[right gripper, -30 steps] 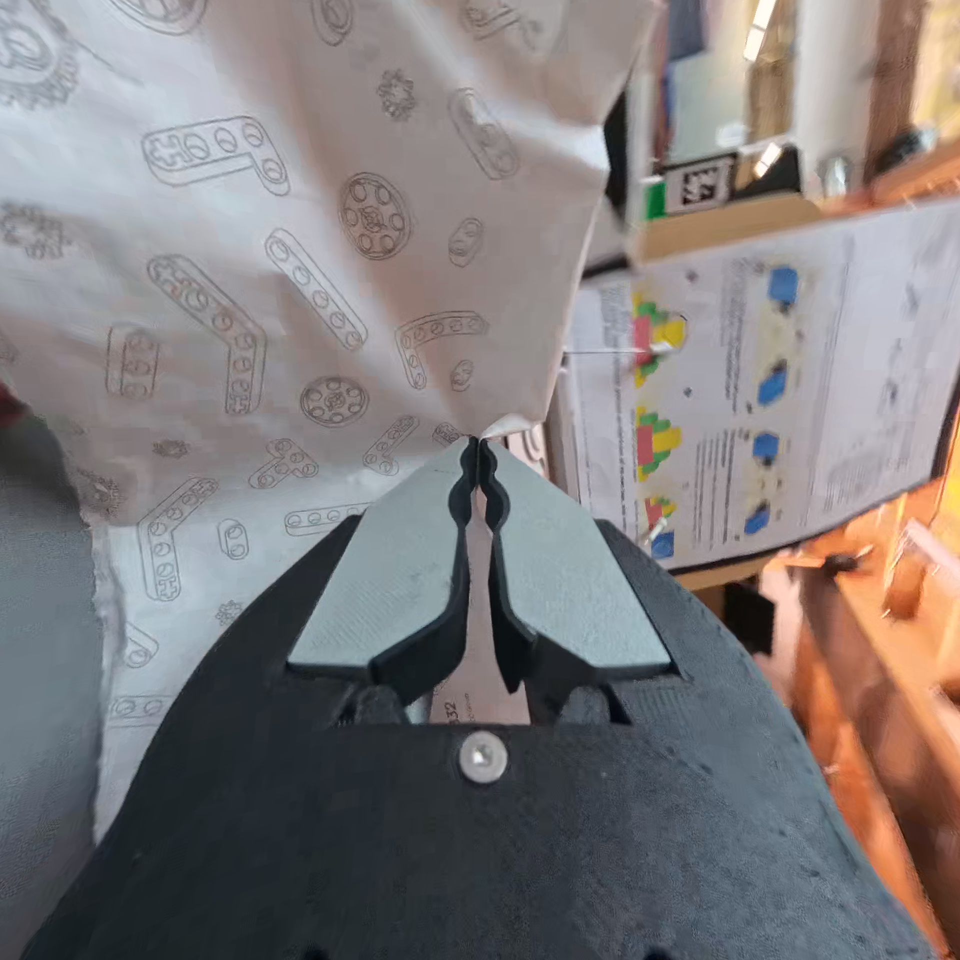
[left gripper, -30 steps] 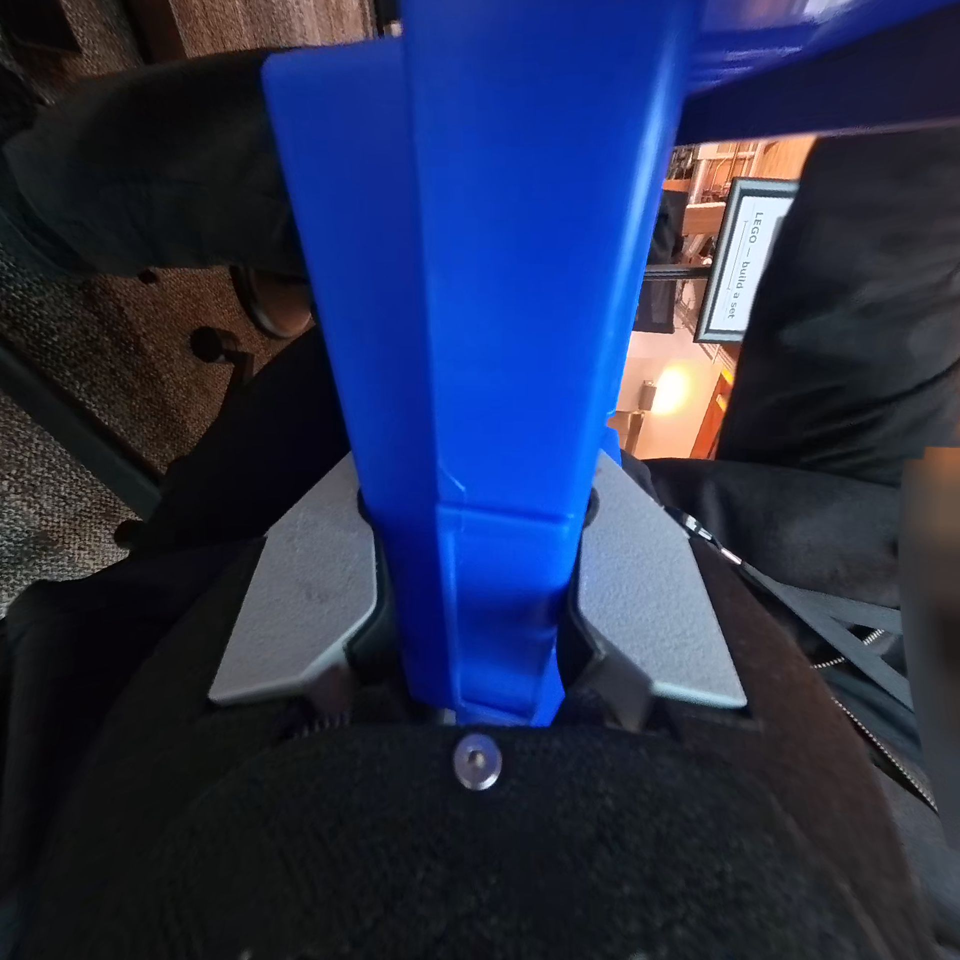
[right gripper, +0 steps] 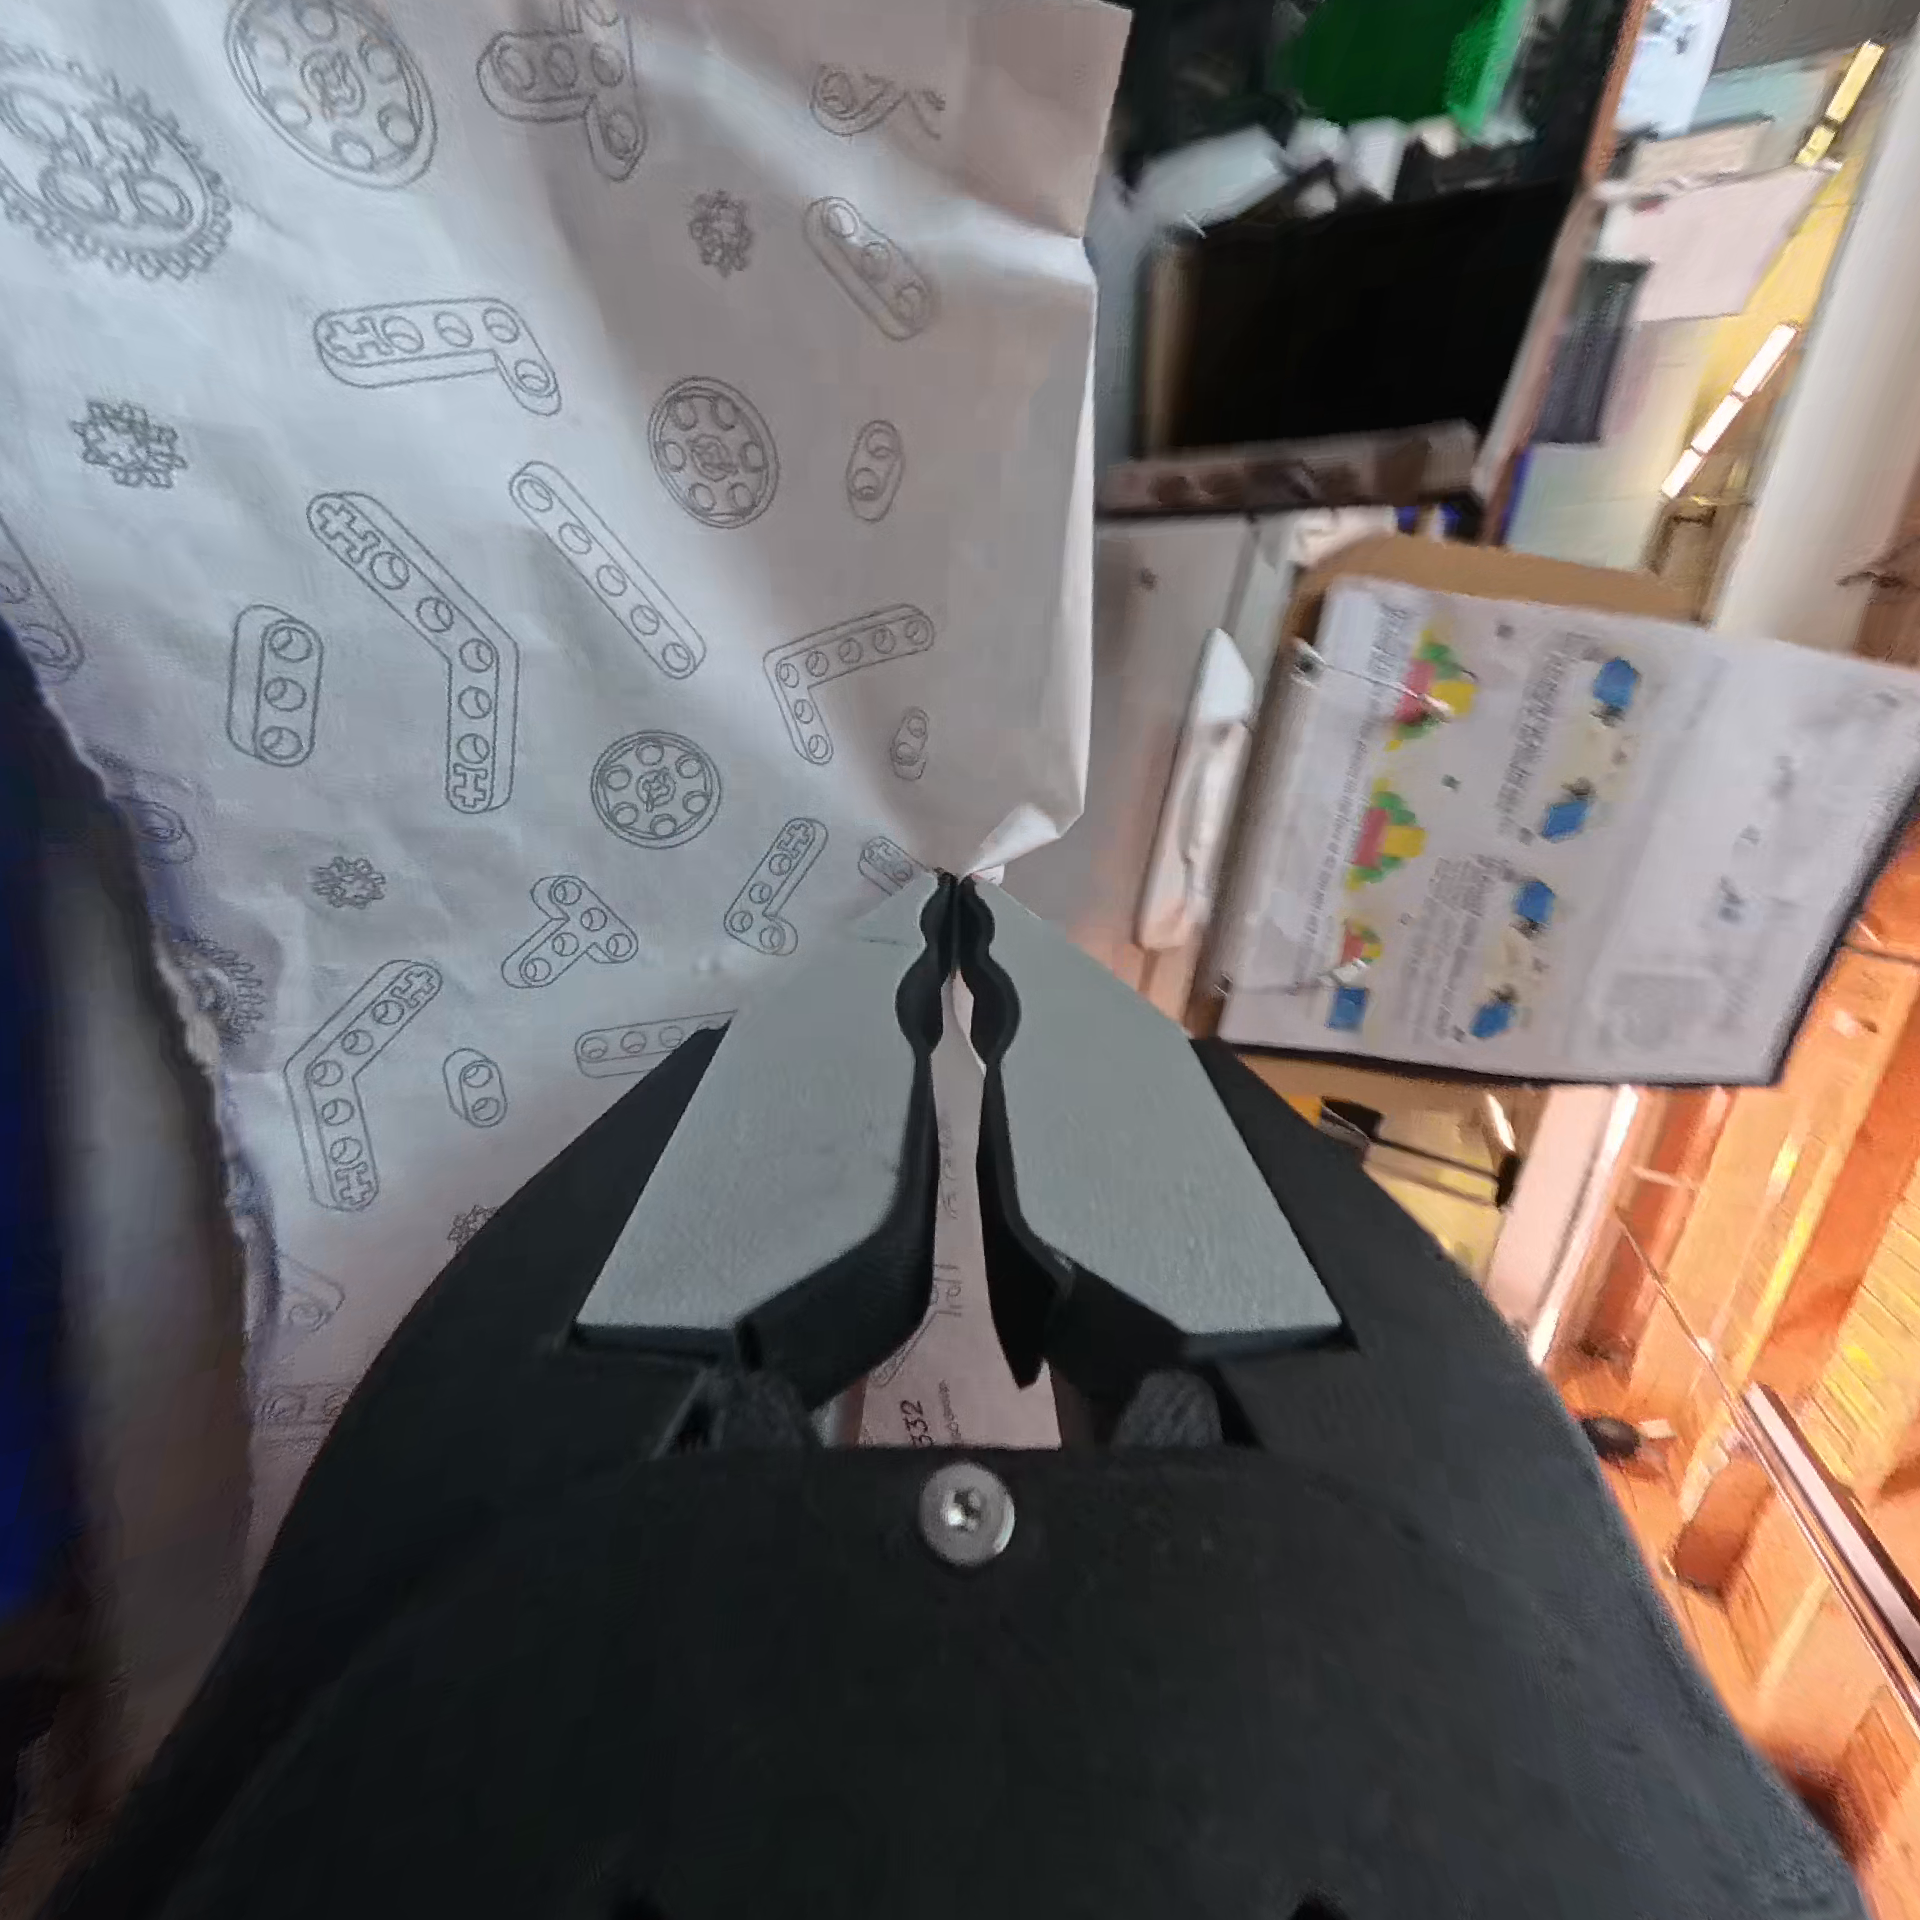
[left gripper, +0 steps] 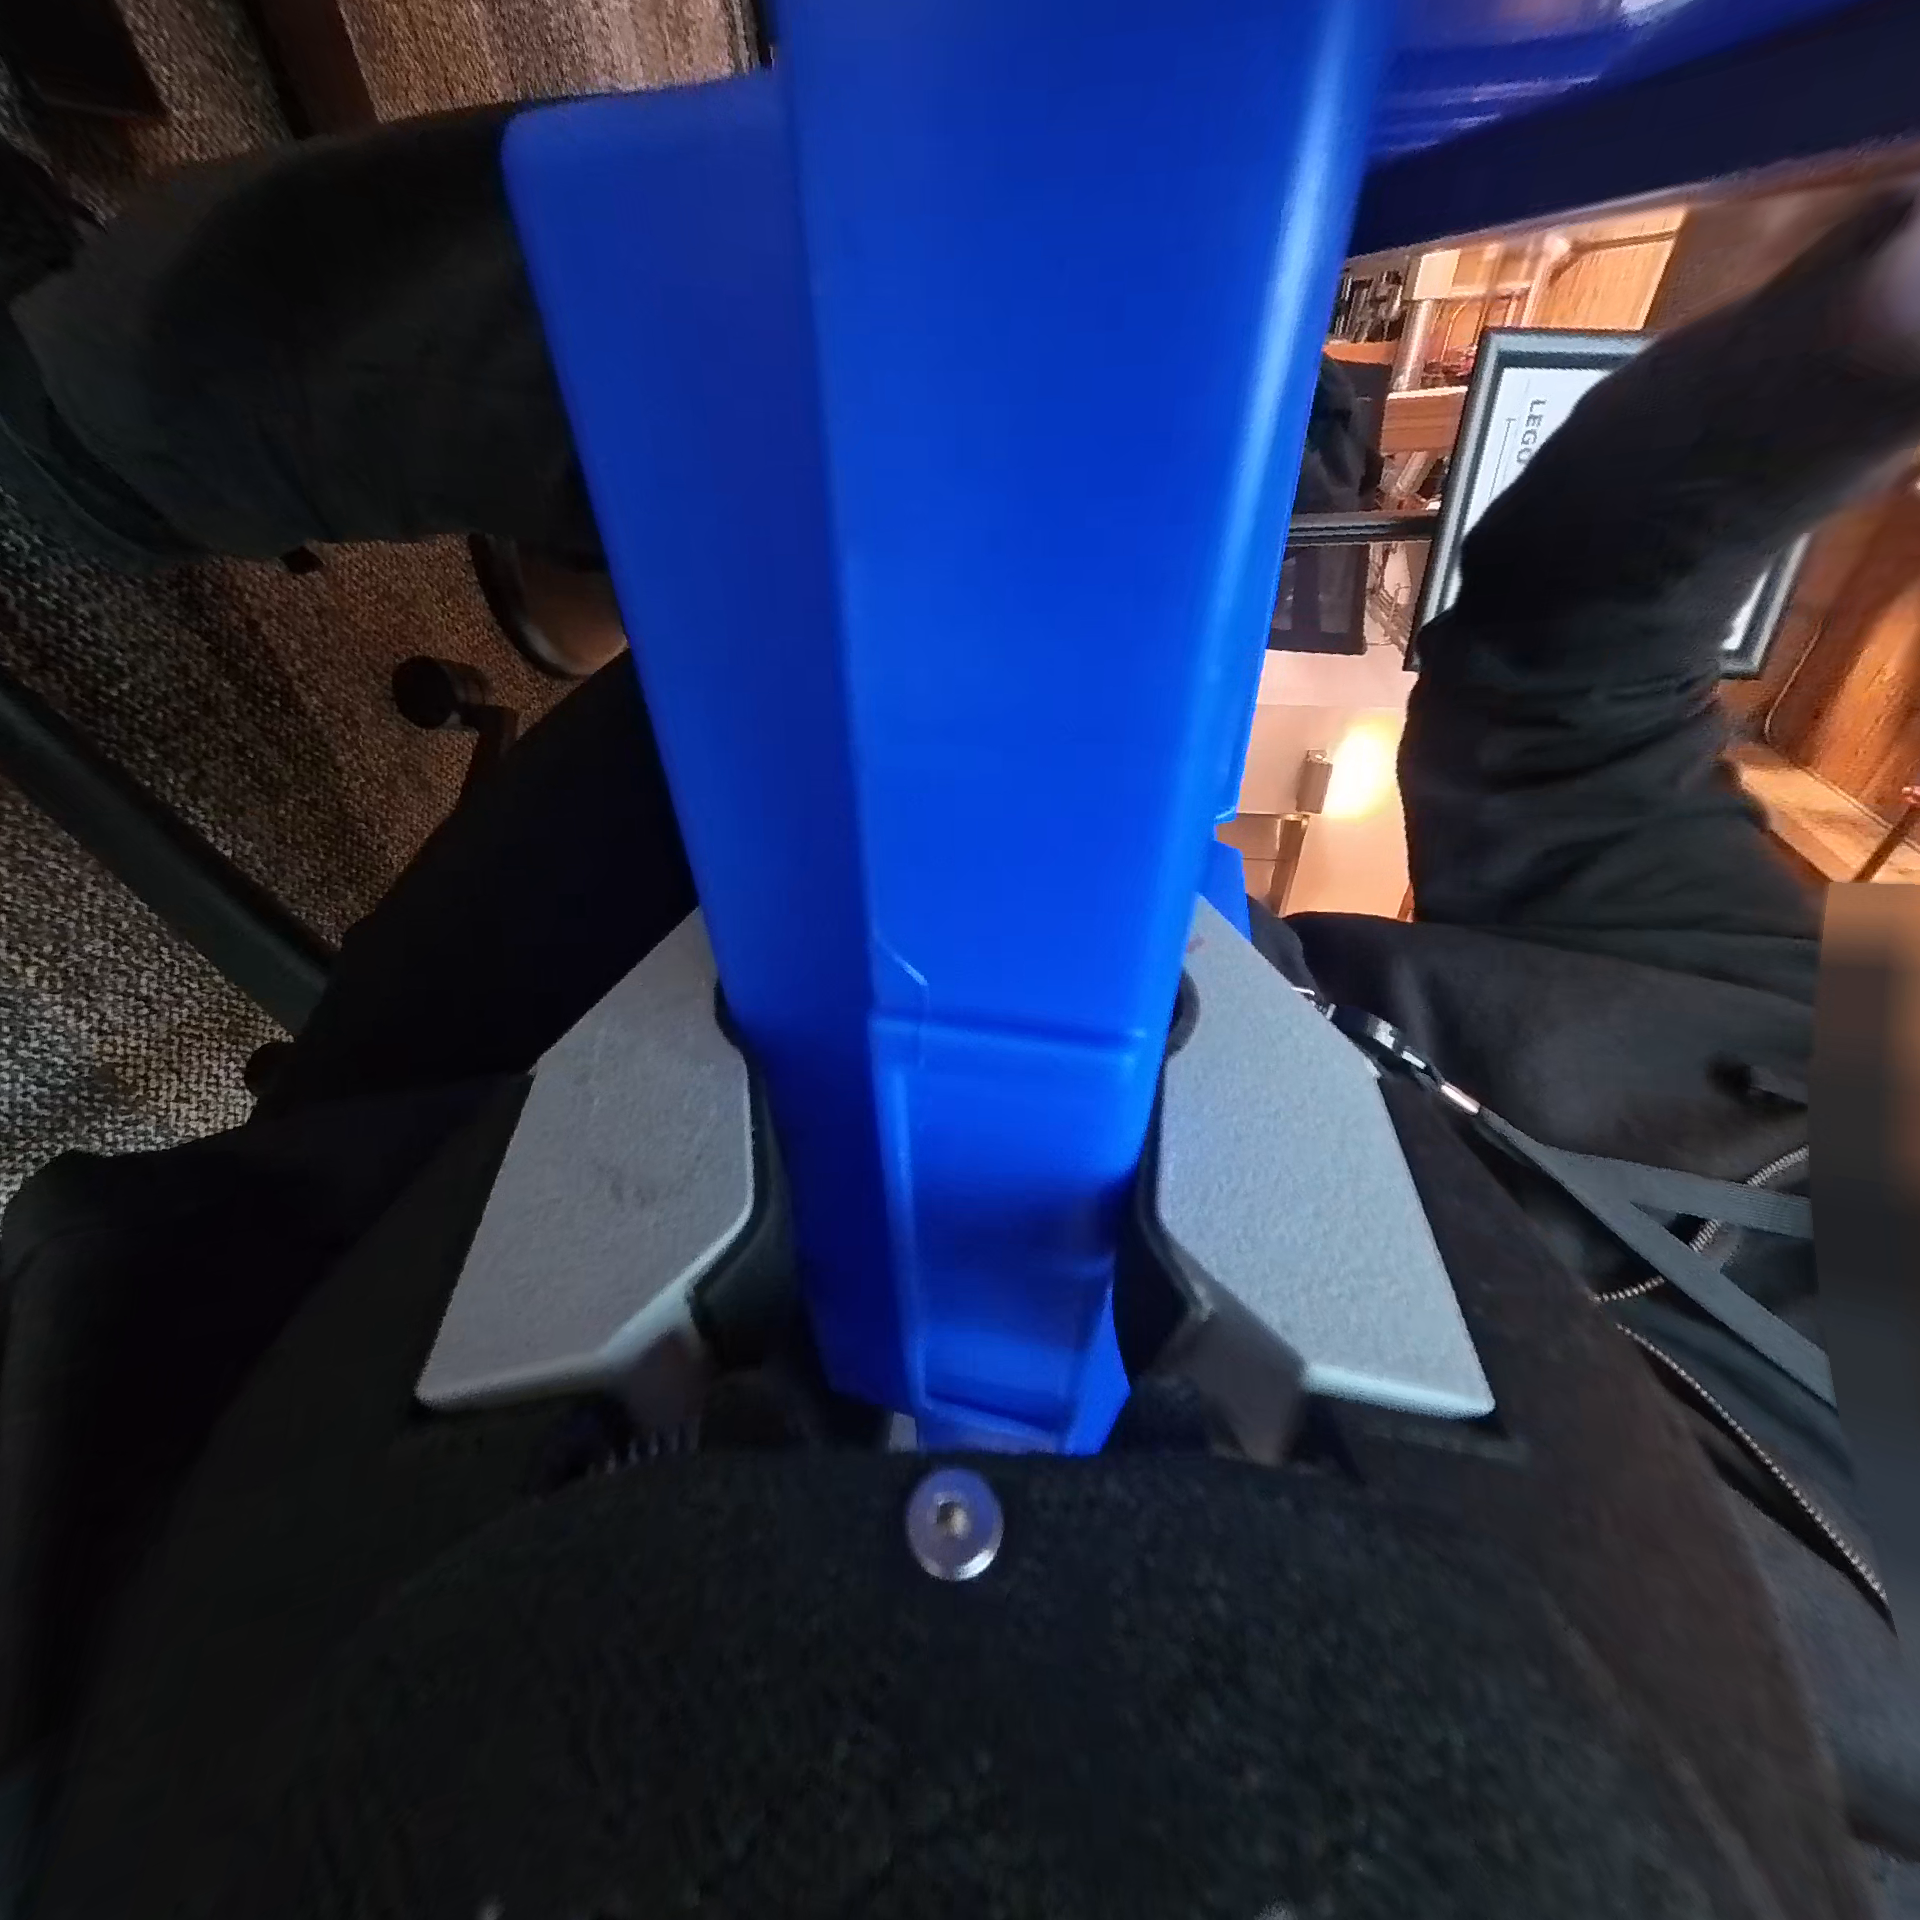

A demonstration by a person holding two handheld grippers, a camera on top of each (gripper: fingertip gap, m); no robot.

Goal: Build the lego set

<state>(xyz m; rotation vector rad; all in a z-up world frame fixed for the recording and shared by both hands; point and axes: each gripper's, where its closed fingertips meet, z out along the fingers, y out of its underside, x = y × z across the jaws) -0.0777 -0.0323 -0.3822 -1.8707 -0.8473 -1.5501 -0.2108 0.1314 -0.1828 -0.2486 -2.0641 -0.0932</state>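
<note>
Your right gripper is pinching the printed paper parts bag at its edge, lifting it clear, presumably for emptying. Your left gripper is clamping a blue plastic bin by one projecting part, apparently as receiver.

A framed sign at two o'clock in the left wrist view carries dark lettering on white, half hidden behind a dark sleeve. In the right wrist view, a white paper bag from nine to twelve o'clock bears grey outlines of parts. A short printed number with small lettering sits on its edge near six o'clock, between the fingers of the right gripper. An instruction sheet at three o'clock has text too blurred to read.
</note>
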